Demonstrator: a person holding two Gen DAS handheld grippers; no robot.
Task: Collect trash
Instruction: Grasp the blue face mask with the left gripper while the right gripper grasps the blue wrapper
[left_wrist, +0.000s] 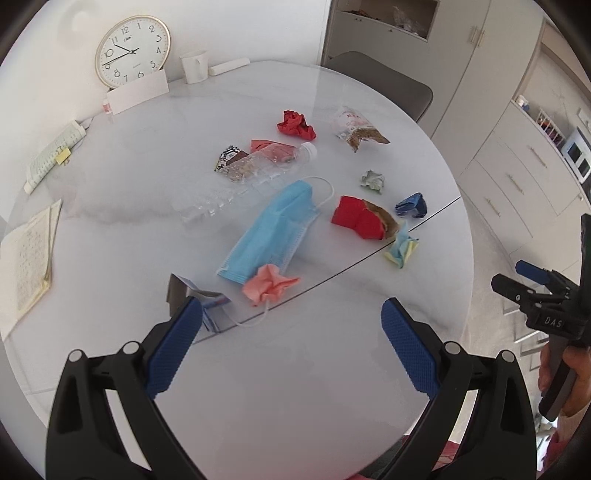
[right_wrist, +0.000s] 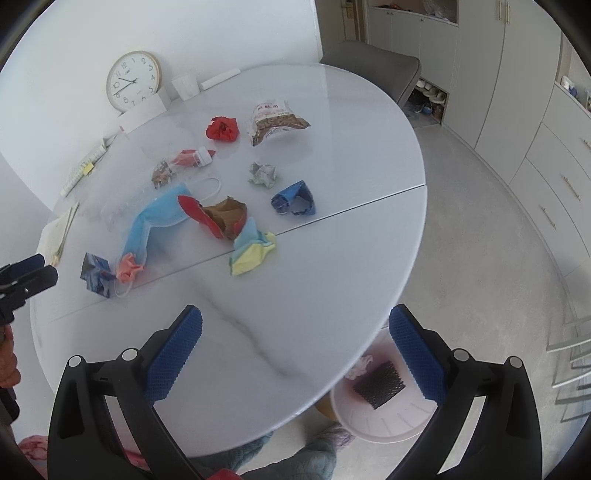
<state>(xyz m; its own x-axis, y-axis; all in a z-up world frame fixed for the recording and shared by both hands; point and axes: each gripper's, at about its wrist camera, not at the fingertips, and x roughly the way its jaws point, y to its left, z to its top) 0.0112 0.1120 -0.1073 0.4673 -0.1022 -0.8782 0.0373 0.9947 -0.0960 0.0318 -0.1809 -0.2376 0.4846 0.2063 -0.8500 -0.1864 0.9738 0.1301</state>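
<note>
Trash lies on a round white marble table (left_wrist: 258, 387): a blue face mask (left_wrist: 271, 232), a pink paper ball (left_wrist: 269, 284), a clear plastic bottle (left_wrist: 251, 177), a red wrapper (left_wrist: 364, 218), a blue paper ball (left_wrist: 412, 206), a yellow-blue paper (left_wrist: 400, 249) and a snack bag (left_wrist: 356, 127). My left gripper (left_wrist: 291, 321) is open and empty, just short of the pink ball. My right gripper (right_wrist: 295, 328) is open and empty over the table's near edge. A pink bin (right_wrist: 376, 402) with some trash inside stands on the floor below the table edge.
A wall clock (left_wrist: 133, 50), a white cup (left_wrist: 194, 66), a card (left_wrist: 138, 92) and papers (left_wrist: 26, 258) sit along the table's far and left sides. A grey chair (left_wrist: 384, 85) stands behind the table. White cabinets (right_wrist: 517, 92) line the right wall.
</note>
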